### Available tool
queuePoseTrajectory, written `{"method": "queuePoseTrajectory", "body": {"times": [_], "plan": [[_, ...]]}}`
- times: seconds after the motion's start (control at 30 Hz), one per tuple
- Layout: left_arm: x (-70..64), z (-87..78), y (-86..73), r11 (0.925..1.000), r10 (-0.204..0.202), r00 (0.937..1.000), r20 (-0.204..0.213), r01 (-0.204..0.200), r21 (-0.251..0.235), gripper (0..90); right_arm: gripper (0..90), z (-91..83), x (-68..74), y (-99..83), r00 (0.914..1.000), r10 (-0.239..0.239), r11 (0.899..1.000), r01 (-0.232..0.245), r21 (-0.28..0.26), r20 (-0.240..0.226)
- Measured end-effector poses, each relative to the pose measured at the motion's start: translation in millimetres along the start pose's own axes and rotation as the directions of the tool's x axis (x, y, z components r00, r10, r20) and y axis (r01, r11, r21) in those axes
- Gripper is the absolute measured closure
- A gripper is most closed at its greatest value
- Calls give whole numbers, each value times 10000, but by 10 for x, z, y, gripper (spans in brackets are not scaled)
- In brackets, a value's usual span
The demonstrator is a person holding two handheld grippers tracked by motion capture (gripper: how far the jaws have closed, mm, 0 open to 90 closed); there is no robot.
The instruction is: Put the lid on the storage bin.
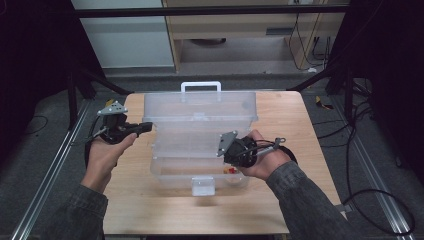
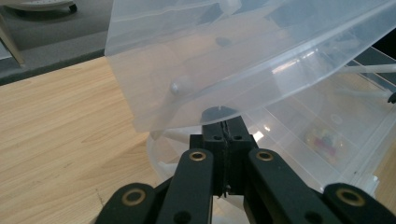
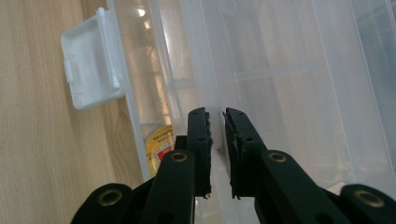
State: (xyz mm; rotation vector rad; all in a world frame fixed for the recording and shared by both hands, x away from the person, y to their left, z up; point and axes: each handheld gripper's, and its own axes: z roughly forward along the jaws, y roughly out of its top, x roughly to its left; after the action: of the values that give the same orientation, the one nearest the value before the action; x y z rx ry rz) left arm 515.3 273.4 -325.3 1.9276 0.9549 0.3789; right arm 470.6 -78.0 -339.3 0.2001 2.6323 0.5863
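Lid (image 1: 200, 106) of the clear plastic organiser box (image 1: 200, 170) is raised to a tilt above the tiered trays at the middle of the wooden tabletop (image 1: 135, 195), so opening is judged largely done, with full fold-back or access to the contents left. Left tool (image 1: 145, 126) is seen with jaws pressed shut just under the lid's edge, holding nothing, while the right tool (image 1: 227, 150) has jaws narrowly apart about a thin translucent wall, firm grip not confirmed. Plastic is smooth, glossy and ribbed, with a white latch (image 3: 91, 58); a small round coloured item (image 3: 159, 144) lies in the bottom tray.
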Motion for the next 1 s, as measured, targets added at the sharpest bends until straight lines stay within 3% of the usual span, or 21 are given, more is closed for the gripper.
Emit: {"method": "queuePoseTrajectory", "body": {"times": [0.13,0.17,0.33,1.0], "plan": [[-25,34,-37,9998,-159,9998,80,160,-141,898,810,8,24,-12,10000,35,10000,-35,-9,-1],[-18,36,-52,10000,10,10000,93,-10,-10,898,810,8,27,-11,10000,-41,10000,41,24,-1],[-23,35,-71,10000,0,10000,70,0,-5,898,810,13,35,-11,10000,-7,10000,7,54,-43],[-58,-32,-124,9971,33,9999,133,-43,760,898,809,41,89,-55,9997,135,9999,-135,36,-191]]}}
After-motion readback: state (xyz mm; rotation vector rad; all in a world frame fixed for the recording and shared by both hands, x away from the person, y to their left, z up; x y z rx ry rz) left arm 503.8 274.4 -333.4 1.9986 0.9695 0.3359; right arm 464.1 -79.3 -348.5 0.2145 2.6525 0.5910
